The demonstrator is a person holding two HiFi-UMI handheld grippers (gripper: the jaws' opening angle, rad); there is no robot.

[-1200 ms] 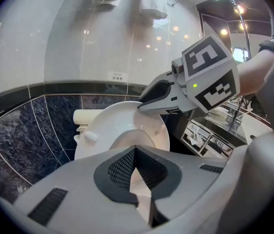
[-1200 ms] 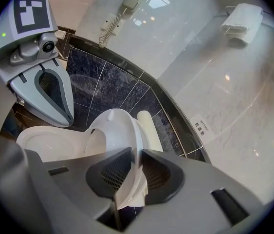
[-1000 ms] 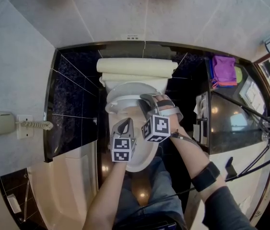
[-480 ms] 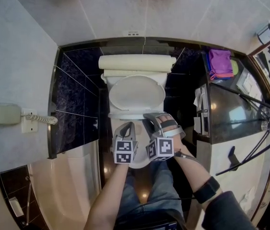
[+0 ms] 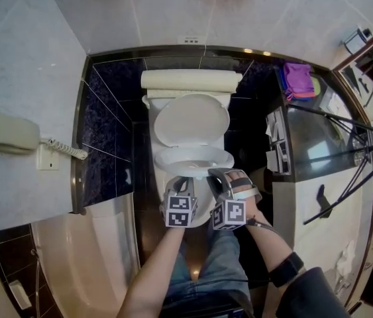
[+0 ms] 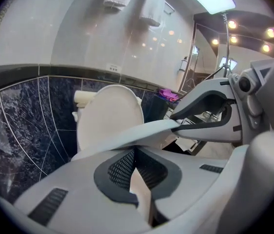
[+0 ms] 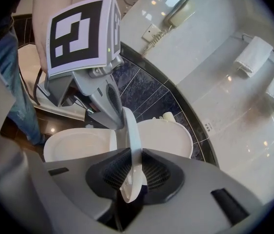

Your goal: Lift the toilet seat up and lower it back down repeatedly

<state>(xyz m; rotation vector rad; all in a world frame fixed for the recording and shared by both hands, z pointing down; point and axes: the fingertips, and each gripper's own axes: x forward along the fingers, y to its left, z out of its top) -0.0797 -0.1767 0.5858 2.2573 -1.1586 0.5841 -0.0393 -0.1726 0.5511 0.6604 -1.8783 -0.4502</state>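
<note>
Toilet seat (image 7: pixel 131 140), frame centre: being clamped by right gripper (image 7: pixel 131 177); left gripper (image 6: pixel 136 162) pinched together, empty. Slow, untwisted travel is being advised.

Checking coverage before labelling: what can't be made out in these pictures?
- Front edge of the toilet seat: head view, under the left hand-held gripper and right hand-held gripper.
- What the counter items are: head view, too small.
- Seat's far side: right gripper view, behind the left hand-held gripper.
- Person's feet: head view, under their legs.
</note>
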